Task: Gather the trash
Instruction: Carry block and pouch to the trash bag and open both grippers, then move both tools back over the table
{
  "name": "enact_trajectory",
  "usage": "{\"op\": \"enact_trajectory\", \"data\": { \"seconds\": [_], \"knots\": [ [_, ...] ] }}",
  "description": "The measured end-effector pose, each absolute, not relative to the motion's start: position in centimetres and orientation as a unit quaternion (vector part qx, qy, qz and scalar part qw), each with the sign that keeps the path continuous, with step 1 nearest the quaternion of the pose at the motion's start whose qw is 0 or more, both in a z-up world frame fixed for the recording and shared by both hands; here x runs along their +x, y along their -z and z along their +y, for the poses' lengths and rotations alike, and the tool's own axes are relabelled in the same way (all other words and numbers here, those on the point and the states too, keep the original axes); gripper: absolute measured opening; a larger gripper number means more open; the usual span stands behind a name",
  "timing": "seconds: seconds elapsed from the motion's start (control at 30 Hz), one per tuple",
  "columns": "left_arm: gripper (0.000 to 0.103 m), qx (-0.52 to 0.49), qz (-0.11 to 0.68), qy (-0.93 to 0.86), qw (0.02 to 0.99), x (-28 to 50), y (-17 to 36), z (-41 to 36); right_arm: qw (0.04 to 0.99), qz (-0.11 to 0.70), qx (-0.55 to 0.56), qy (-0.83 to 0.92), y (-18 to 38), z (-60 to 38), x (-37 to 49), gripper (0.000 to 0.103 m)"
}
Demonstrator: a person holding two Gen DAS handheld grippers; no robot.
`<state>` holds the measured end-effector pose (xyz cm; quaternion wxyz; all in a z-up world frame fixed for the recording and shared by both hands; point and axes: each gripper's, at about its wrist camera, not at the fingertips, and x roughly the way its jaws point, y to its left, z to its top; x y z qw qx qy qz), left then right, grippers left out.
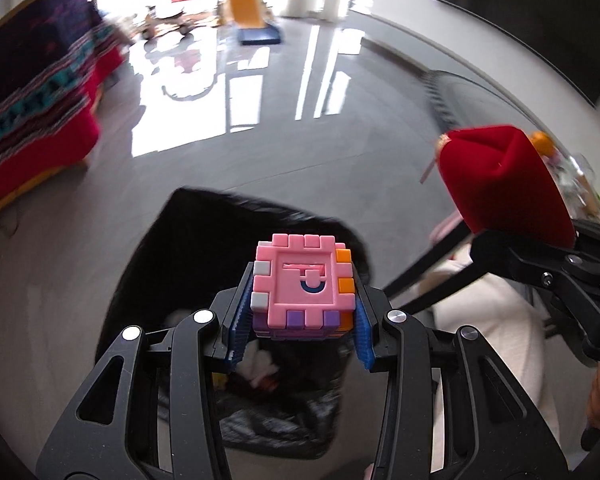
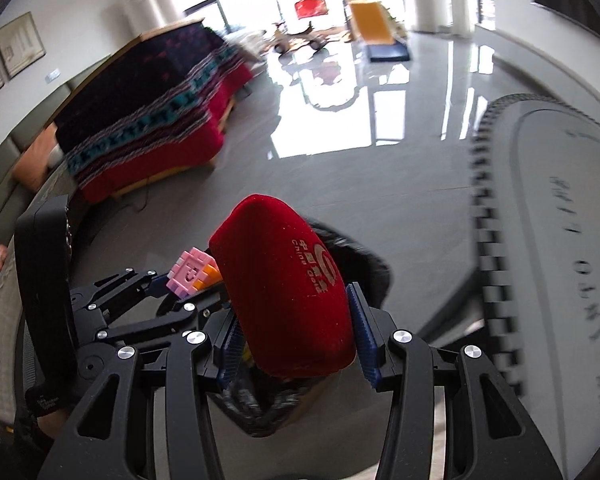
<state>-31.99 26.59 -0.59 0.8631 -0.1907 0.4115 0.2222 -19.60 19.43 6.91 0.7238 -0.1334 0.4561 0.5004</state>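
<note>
Below, a black trash bag (image 1: pixel 228 248) gapes; left tool (image 1: pixel 300 320) pinches pink cube (image 1: pixel 304 280), right tool (image 2: pixel 296 344) red pouch (image 2: pixel 288 296).

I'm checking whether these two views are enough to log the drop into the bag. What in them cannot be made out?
- Bag contents: left wrist view, hidden by the cube and the left hand-held gripper; what shows is blurred.
- Bag mouth: right wrist view, almost all behind the red pouch and the right hand-held gripper.
- Grey object at right: cut off by the edge, its lettering smeared.
</note>
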Motion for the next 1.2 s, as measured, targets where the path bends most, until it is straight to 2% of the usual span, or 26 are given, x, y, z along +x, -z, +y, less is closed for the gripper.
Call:
{"op": "enact_trajectory", "data": {
  "seconds": [0.07,0.1,0.13,0.17,0.2,0.43,0.8,1.2],
  "knots": [
    [0.042,-0.202,0.412,-0.239,0.856,-32.4,1.2,27.7,0.708,0.478,-0.133,-0.503,-6.2,20.8,-20.2,0.052],
    [0.048,-0.203,0.413,-0.244,0.854,-32.7,1.4,27.8,0.701,0.489,-0.133,-0.502,-5.8,21.6,-20.4,0.055],
    [0.060,-0.206,0.413,-0.256,0.849,-33.2,1.7,28.3,0.699,0.494,-0.136,-0.499,-5.6,22.1,-20.5,0.067],
    [0.092,-0.208,0.412,-0.267,0.846,-33.5,1.8,28.5,0.705,0.491,-0.137,-0.494,-5.6,22.7,-20.7,0.070],
    [0.097,-0.209,0.405,-0.275,0.846,-34.0,1.8,28.8,0.711,0.485,-0.139,-0.491,-5.7,23.0,-20.8,0.070],
    [0.097,-0.281,0.388,-0.275,0.834,-35.5,2.2,31.0,0.720,0.469,-0.138,-0.492,-6.3,22.5,-21.3,0.070],
    [0.097,-0.248,0.394,-0.262,0.845,-34.0,1.2,29.1,0.740,0.456,-0.095,-0.485,-7.8,19.1,-19.7,0.071],
    [0.097,-0.205,0.407,-0.197,0.868,-28.6,-0.7,25.3,0.782,0.432,-0.052,-0.447,-9.7,13.8,-15.9,0.072]
  ]
}}
